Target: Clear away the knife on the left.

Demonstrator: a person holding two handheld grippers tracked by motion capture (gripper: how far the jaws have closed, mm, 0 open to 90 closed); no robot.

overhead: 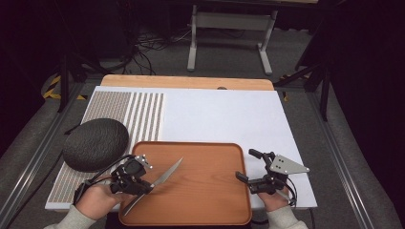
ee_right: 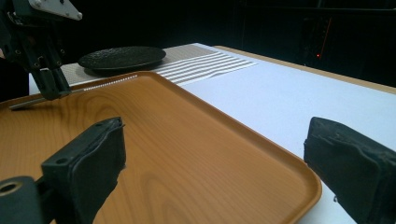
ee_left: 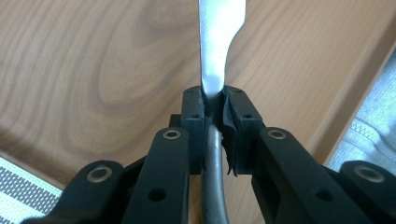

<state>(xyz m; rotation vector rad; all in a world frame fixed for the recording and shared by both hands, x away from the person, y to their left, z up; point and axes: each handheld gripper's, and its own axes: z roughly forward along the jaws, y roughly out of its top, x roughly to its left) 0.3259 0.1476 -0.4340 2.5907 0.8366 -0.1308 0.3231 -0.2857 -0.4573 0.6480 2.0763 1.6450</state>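
1. High view: the left gripper has its jaws clamped on a slim silver metal table knife, gripping it where handle meets blade, over the near-left part of the rectangular orange-brown wooden tray.
2. Left gripper view backs that up: the jaws pinch the knife's neck tight, blade pointing away over the wood grain. I can't tell whether the knife touches the tray or hangs just above it.
3. The right gripper sits at the tray's right edge with jaws spread wide, holding nothing. In the right gripper view the tray rim runs between them.
4. A round dark stone-textured plate lies on the grey striped placemat left of the tray, well apart from the knife, all on the white tabletop.
5. Progress guess: the grab part looks done, the knife is secured. What's left, I'd say, is carrying it wherever it belongs and letting go.
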